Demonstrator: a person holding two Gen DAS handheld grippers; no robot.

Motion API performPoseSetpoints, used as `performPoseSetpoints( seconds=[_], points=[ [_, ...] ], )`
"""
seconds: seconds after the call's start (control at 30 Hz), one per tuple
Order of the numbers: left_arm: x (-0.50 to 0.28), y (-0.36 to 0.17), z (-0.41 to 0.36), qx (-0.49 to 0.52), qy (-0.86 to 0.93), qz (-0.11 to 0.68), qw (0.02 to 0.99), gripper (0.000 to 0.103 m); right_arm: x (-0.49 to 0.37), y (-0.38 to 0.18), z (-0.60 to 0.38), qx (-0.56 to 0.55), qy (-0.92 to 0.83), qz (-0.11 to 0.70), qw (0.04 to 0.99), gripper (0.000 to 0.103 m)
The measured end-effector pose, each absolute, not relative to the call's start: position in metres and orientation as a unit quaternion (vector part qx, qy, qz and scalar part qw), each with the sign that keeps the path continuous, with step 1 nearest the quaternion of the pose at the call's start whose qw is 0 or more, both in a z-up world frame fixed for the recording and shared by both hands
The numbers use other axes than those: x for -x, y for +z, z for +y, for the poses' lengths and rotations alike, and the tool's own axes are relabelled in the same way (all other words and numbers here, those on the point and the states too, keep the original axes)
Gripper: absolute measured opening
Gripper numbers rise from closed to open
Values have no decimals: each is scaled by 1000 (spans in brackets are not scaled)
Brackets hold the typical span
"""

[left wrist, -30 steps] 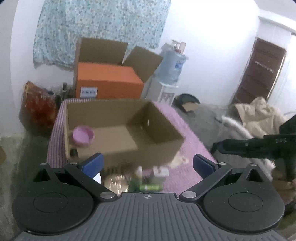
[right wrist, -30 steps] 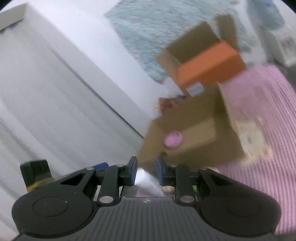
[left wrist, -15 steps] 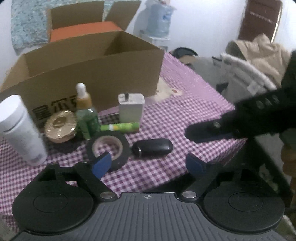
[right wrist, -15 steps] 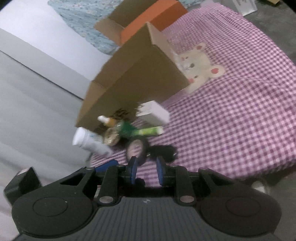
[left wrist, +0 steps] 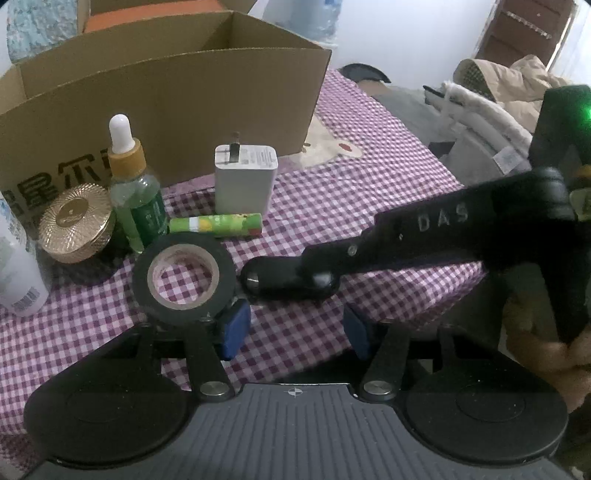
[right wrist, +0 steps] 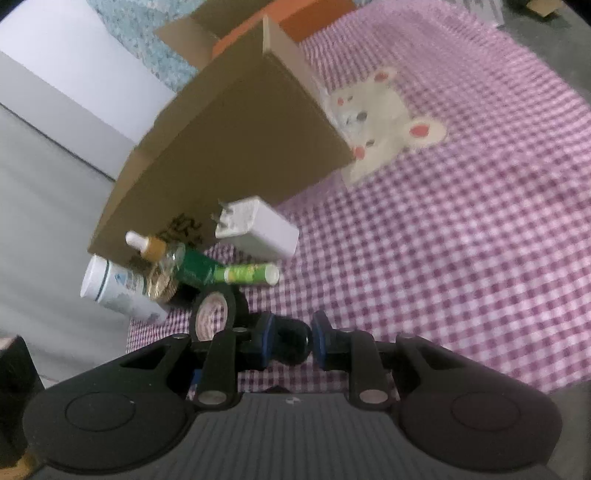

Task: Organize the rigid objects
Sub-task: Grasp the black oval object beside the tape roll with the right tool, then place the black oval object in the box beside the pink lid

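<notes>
Case (left wrist: pixel 280 282), black and oval, is shown at twelve o'clock just beyond left gripper (left wrist: pixel 295 330), whose half-open jaws, just closing, are empty. Right gripper (right wrist: pixel 292 343) is shut narrow over it. Collision is risked, or tape roll (left wrist: pixel 184 280) at ten o'clock being nudged.

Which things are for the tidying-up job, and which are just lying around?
For the job: cardboard box, tape roll, black pod, charger, green tube, dropper bottle, gold tin, white bottle.
Just lying about: coat, water jug, door, orange box.
</notes>
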State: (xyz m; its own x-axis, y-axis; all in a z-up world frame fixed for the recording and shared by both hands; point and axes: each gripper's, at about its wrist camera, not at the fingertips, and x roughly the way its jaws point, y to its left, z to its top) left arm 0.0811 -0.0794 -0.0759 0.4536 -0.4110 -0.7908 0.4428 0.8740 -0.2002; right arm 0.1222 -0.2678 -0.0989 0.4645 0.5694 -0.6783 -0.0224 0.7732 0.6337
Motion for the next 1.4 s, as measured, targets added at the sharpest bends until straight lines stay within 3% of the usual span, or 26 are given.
performPoseSetpoints(
  seconds=[0.87,1.13,1.4],
  points=[
    [-85,-75,-76,-17,-269,458,847,57,-128,-96,-243,-287,251,516,767,25],
    [-83,-74,-75,-35,-259,450,854,40,-131,-102,-242,-294,247,513,768,22],
    [-72,-50,-72,-46,-257,423,868,40,-119,-75,-241,-282,263,489,783,22]
  ],
)
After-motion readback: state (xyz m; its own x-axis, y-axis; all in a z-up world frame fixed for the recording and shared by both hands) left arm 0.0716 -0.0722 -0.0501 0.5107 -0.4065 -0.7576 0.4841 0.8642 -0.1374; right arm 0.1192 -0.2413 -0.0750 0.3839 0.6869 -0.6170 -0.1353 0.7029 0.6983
